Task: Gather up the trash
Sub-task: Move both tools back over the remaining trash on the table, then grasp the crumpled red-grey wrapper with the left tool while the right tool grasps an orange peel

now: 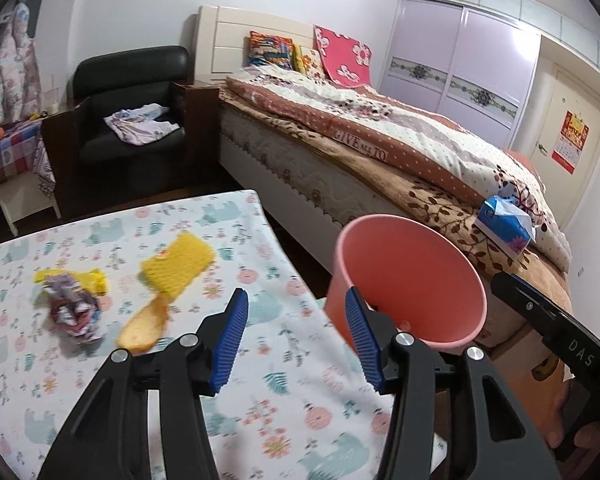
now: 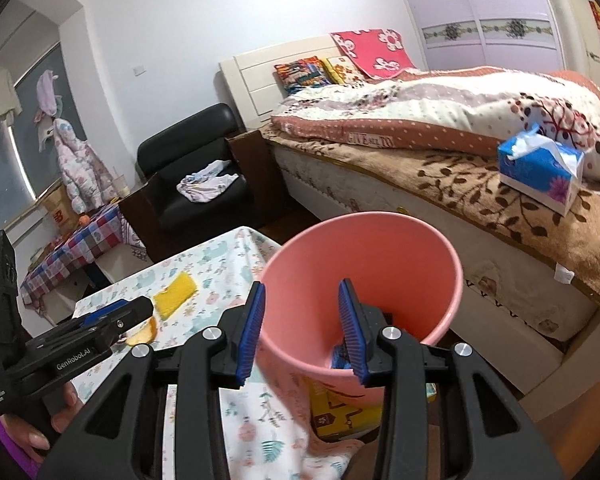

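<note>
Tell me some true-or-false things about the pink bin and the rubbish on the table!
1. The pink bin is gripped at its rim by the right gripper. True.
2. The left gripper carries the crumpled wrapper. False: its fingers are empty and the wrapper lies on the table.
3. A yellow sponge lies on the table. True.
4. The tissue box sits on the black armchair. False: it sits on the bed.
</note>
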`<state>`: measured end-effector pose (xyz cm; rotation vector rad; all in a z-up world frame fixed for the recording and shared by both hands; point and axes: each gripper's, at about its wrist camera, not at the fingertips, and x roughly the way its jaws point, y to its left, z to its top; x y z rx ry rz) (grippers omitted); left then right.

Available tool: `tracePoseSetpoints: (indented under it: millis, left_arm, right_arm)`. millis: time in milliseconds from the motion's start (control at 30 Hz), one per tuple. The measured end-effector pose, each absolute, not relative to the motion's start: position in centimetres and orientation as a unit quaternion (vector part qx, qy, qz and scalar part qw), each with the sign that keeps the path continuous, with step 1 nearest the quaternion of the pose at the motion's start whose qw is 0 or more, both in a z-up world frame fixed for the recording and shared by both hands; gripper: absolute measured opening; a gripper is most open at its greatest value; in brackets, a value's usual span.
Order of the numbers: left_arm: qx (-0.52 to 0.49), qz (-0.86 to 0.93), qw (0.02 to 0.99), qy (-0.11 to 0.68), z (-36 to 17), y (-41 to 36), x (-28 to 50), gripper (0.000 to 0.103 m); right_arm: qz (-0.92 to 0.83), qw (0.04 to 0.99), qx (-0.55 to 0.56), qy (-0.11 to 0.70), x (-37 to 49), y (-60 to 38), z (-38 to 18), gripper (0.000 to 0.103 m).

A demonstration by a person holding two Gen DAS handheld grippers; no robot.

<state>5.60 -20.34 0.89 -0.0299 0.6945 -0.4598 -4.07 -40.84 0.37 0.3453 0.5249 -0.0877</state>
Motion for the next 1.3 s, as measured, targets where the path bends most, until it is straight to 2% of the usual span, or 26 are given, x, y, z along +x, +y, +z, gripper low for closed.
tracePoseSetpoints:
  millis: [533,1000,1167,1300]
  left_arm:
    - [-0.049,-0.131,0.934,0.328,0.8,-8.5,3.8,0.05]
    - [-0.09,-0.007,0.932,0.35,-1.9,2.8,4.7,0.05]
    - [-0.134,-0.008,0.917,0.375,-3.1,4.4,6.0,0.05]
    - [-0.146,-0.033,0.913,0.379,-3.2,2.5,7.4,0.05]
  right_arm:
    - [0.013,0.955,0.154,0.252,-4.1,-34.9,1.4,0.039]
    - [0.086,0.939,0.123,0.308,0.6,-28.0,-1.9,0.039]
    - [0.1,0.932,0.118,0.329,1.9,-26.3,-3.1,0.039]
    - [0.107,0.927,0.115,0.341,2.7,-25.0,-3.9,0.039]
